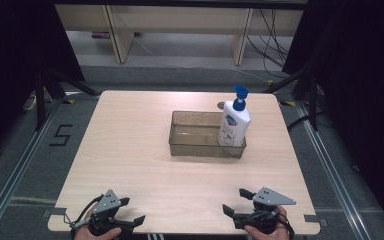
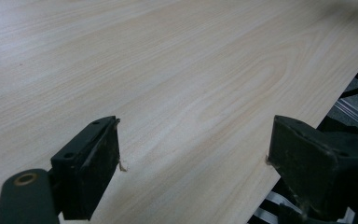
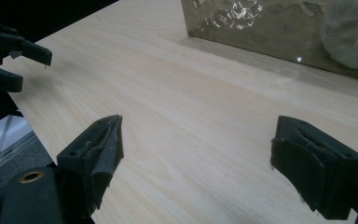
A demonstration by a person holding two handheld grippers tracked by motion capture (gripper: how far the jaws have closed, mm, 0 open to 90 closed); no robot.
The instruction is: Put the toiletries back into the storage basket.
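Resting near the front edge of the wooden table (image 1: 130, 150), the left gripper (image 1: 132, 211) sits at the person's left corner, with a hand (image 1: 97, 232) wrapped around its body and a grey three-cornered plate on top. Its jaws stand wide apart with nothing between them; the left gripper view looks past both black pads onto bare pale wood grain, with the table's edge and the floor just beyond the right-hand pad.

The right gripper (image 1: 236, 201) lies at the opposite front corner, held by the other hand (image 1: 267, 231). Its jaws are likewise spread and empty, and they point inward across the table (roughly toward the left gripper). In the right gripper view the two pads frame bare wood, the left gripper (image 3: 32, 67) shows far off at the upper left, and the lower wall of the tinted bin (image 3: 279, 32) fills the top.

The clear brownish plastic bin (image 1: 195, 145) stands in the middle of the table's far half, well apart from both grippers. Inside it, upright against its right end, stands a white pump bottle (image 1: 234, 127) with a blue pump head and a printed label. The rest of the bin looks bare. A small round dark mark on the table shows just behind the bin, beside the bottle's neck.
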